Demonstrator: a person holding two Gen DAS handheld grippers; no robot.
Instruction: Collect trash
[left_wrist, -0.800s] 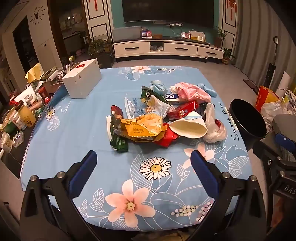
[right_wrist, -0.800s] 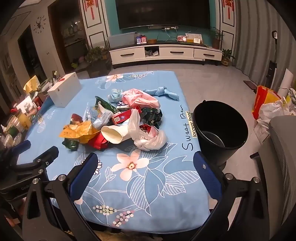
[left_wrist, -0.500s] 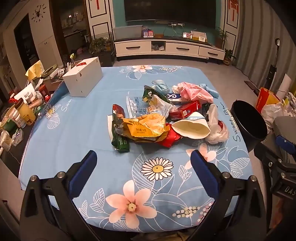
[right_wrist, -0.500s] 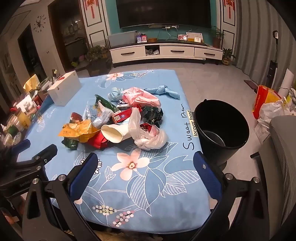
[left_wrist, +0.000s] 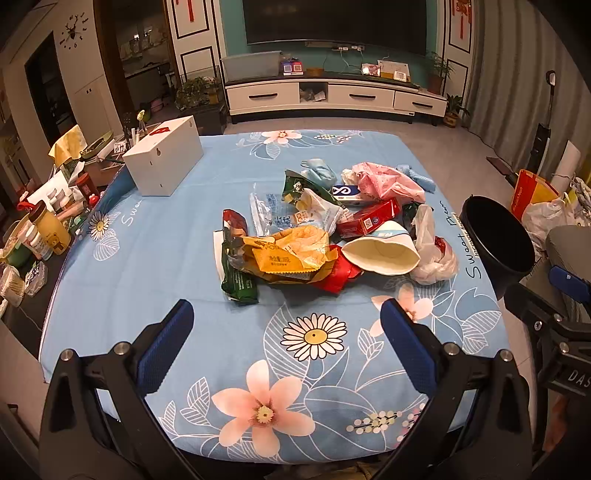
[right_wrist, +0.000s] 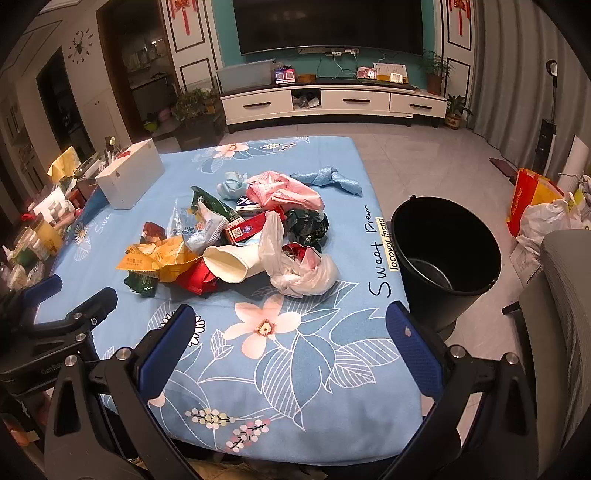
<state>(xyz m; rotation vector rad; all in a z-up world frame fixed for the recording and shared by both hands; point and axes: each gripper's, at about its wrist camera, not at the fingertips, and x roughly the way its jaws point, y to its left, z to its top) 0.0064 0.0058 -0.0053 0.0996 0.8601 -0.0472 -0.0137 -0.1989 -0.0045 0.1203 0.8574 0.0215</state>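
A heap of trash lies in the middle of the blue flowered tablecloth (left_wrist: 155, 266): a yellow wrapper (left_wrist: 291, 253), a white paper cup (left_wrist: 380, 253) on its side, a red box (left_wrist: 369, 218), a pink bag (left_wrist: 384, 182), a clear plastic bag (right_wrist: 299, 271). A black bucket (right_wrist: 447, 258) stands on the floor by the table's right edge. My left gripper (left_wrist: 286, 317) hangs open over the near part of the table, short of the heap. To its right, my right gripper (right_wrist: 290, 323) is also open, nothing between its fingers.
A white box (left_wrist: 164, 164) sits at the table's far left. Bottles and jars (left_wrist: 44, 229) crowd a side surface to the left. Bags (right_wrist: 543, 210) lie on the floor right of the bucket. A grey chair (right_wrist: 561, 317) stands at the near right.
Both views have shifted only slightly; the heap sits a little lower in the left wrist view. Nothing was picked up, and both grippers stay wide.
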